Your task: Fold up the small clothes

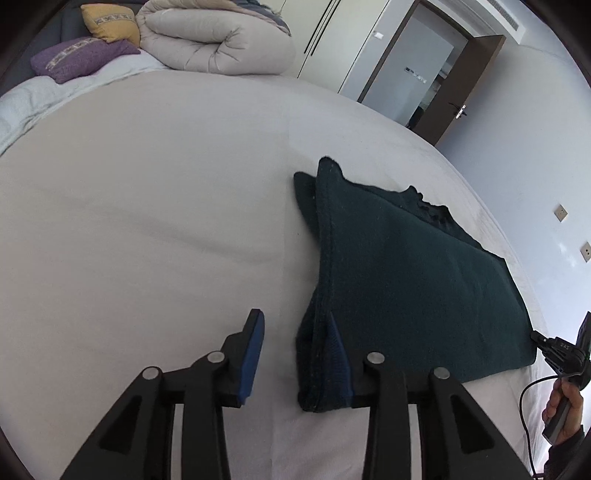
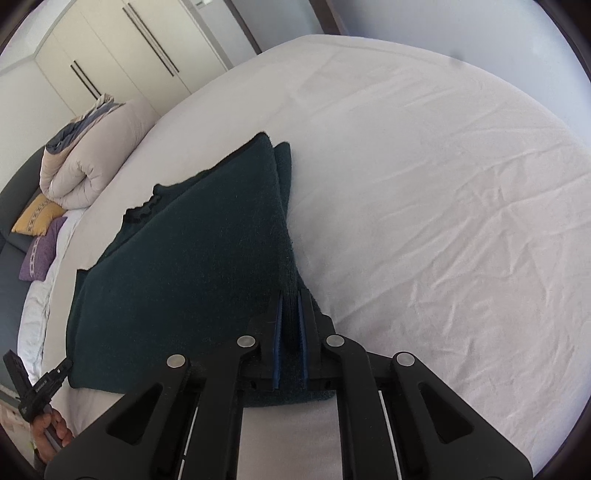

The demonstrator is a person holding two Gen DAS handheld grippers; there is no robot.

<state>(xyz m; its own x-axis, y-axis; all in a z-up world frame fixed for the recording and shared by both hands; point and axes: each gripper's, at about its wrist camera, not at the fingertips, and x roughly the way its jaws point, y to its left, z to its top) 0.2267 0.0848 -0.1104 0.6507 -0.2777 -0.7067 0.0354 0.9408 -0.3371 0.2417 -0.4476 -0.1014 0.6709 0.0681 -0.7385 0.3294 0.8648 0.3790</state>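
A dark green knitted garment [image 1: 406, 273] lies folded on the white bed sheet [image 1: 147, 206]. In the left wrist view my left gripper [image 1: 295, 332] is open, and the garment's near left corner lies between its blue pads [image 1: 251, 354], draped against the right finger. In the right wrist view my right gripper [image 2: 290, 317] is shut on the near right edge of the same garment [image 2: 184, 258] and holds a raised ridge of cloth. My right gripper also shows at the garment's far corner in the left wrist view [image 1: 535, 338].
A rolled beige duvet [image 1: 218, 40], a yellow pillow [image 1: 110, 22] and a purple pillow [image 1: 74, 59] lie at the head of the bed. Wardrobe doors [image 2: 122, 55] and an open brown door [image 1: 469, 92] stand beyond. Wrinkled sheet [image 2: 443, 206] spreads to the right.
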